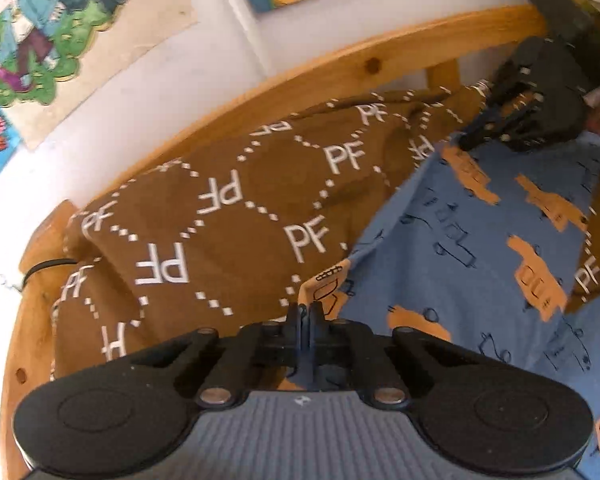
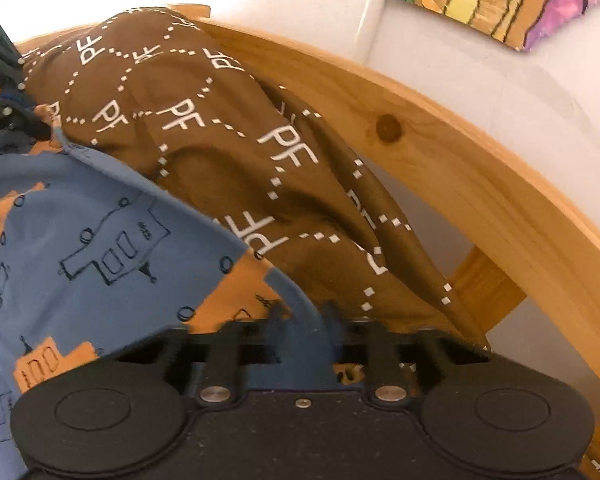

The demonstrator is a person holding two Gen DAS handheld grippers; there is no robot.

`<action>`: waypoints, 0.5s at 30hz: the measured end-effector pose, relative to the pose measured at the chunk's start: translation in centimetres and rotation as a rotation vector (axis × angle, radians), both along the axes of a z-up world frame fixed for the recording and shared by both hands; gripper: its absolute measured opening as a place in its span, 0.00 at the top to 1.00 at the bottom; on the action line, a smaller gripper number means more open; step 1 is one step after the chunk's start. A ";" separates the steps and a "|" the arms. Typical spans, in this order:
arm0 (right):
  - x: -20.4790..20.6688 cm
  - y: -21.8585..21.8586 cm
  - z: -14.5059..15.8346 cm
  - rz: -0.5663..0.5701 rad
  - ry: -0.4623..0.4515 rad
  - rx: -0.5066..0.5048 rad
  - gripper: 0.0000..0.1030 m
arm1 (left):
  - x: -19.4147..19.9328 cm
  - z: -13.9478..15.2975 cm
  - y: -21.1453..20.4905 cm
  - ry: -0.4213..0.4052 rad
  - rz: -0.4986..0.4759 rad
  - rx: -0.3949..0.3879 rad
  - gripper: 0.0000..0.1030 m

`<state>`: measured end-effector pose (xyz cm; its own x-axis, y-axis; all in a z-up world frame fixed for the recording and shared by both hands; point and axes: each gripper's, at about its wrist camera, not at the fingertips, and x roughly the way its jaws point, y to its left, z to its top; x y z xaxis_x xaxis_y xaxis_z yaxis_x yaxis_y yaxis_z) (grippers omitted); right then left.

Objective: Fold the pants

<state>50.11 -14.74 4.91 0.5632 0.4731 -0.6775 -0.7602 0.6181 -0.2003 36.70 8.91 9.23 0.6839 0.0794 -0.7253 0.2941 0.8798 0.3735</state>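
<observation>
Both tongs are clamped on the blue pants (image 1: pixel 480 240): left tongs (image 1: pixel 303 314) and right tongs (image 2: pixel 306 316) each pinch an edge, holding the cloth over the brown blanket (image 1: pixel 220 208) on the wooden-framed bed (image 1: pixel 340 68).

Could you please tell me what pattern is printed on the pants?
The pants are blue with orange and dark-outlined vehicle shapes, clearest in the left wrist view.

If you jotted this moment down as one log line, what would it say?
left tongs: shut on pants edge | right tongs: shut on pants | blanket: underneath
</observation>
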 end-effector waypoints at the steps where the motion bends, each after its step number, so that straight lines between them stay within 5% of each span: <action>1: -0.4 0.1 0.2 0.006 -0.008 -0.011 1.00 | 0.0 0.2 -0.1 -0.011 0.014 0.003 0.97; 6: -3.9 -1.1 2.1 -0.013 -0.091 0.029 1.00 | -1.7 1.0 -0.6 -0.098 0.025 0.054 0.97; 15: -16.0 -5.3 4.9 -0.001 -0.268 0.094 1.00 | -9.6 3.6 -1.6 -0.290 -0.131 0.076 0.97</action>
